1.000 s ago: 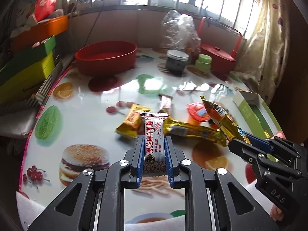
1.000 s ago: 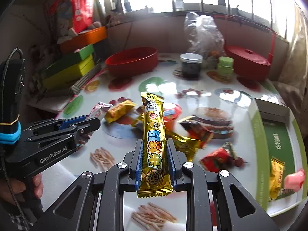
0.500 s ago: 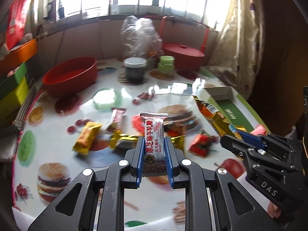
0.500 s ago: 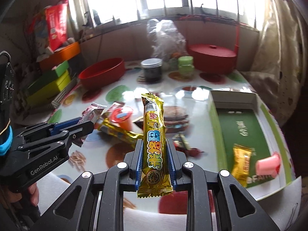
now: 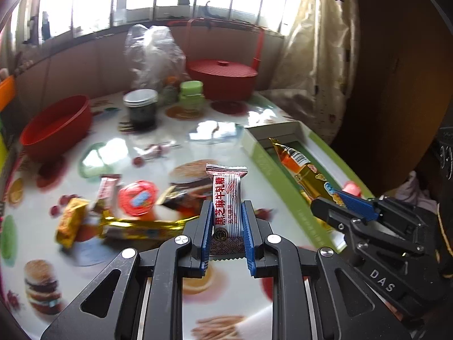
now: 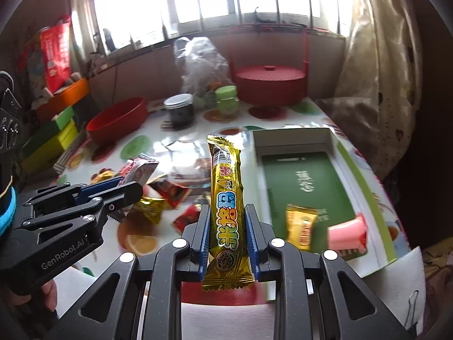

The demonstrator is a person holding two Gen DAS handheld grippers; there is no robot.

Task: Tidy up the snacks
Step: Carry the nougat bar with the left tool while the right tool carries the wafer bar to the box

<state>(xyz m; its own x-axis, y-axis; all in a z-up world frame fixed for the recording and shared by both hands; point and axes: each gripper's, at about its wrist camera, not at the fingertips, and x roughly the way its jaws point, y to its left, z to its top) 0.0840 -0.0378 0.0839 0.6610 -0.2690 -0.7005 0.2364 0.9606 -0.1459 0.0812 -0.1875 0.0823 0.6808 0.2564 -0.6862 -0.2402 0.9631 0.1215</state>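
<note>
I have both tools clenched on snacks: the left tool (image 5: 226,229) grips a white-and-red nougat bar (image 5: 227,198), the right tool (image 6: 228,235) a long gold snack stick (image 6: 227,201). Both point toward the green-lined box (image 6: 305,181) at the right of the surface (image 5: 158,144). To do this well, I judge I should carry each snack fully over the box rim before letting go, laying them beside the yellow candy (image 6: 298,226) and pink jelly cup (image 6: 346,233) already inside. Both wrappers are glossy and upright.
</note>
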